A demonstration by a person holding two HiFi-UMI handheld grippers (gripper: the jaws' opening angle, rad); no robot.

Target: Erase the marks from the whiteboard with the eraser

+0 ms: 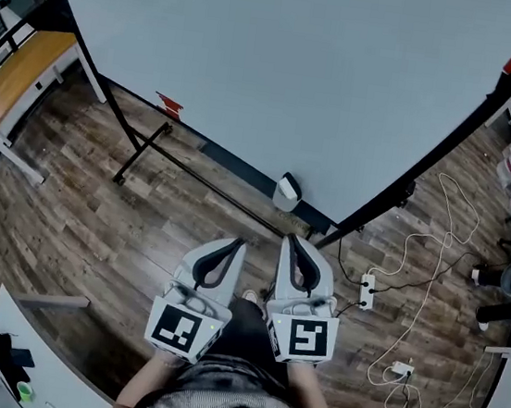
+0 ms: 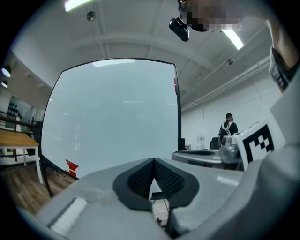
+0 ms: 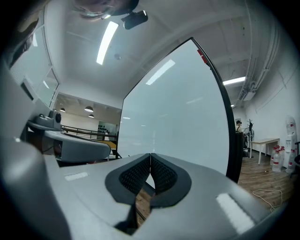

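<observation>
Wood floor (image 1: 79, 194) carries the whiteboard (image 1: 283, 62); no marks are visible on its face. The eraser (image 1: 287, 191) rests at its lower edge, ungripped. The left hand-held gripper (image 1: 236, 242) and right hand-held gripper (image 1: 289, 239) are pressed together, empty.

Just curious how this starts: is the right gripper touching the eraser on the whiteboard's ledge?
Apart. In the head view the right gripper ends short of the eraser, with a visible gap between them.

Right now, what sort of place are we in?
Probably an office or lab workspace: a large freestanding whiteboard, a wooden desk, and a power strip on the plank floor.
</observation>
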